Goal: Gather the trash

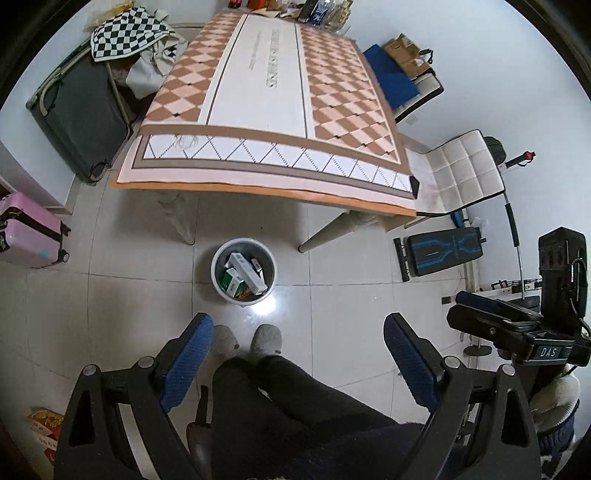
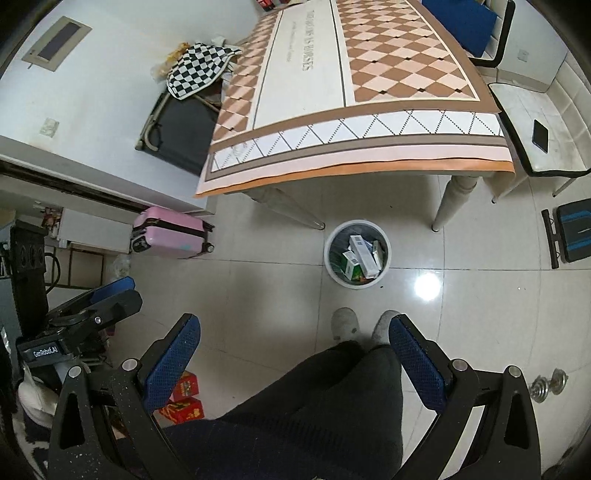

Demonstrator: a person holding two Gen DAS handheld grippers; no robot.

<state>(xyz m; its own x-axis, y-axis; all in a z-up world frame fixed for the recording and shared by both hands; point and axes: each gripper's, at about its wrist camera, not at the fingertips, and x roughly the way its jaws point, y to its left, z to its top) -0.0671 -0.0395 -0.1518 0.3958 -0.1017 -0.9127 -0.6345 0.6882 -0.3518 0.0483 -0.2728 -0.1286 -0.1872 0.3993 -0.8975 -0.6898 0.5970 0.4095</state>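
Left tool (image 1: 298, 352) released | right tool (image 2: 294, 352) released | bin (image 1: 218, 271) boxes (image 1: 246, 271) partly hidden

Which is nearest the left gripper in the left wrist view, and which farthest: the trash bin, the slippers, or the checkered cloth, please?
From the left gripper:
1. Slippers, between its fingers.
2. Trash bin, ahead on the floor, boxes inside.
3. Checkered cloth, far upper left, beside the table.

Even, bright indoor light from overhead. Glare spot on glossy floor tiles (image 1: 266, 305) near the bin, also in right view (image 2: 426, 287). Soft shadow under table (image 1: 258, 92). Strong fisheye bending, black vignette corners. Focus sharp, far edges slightly soft.
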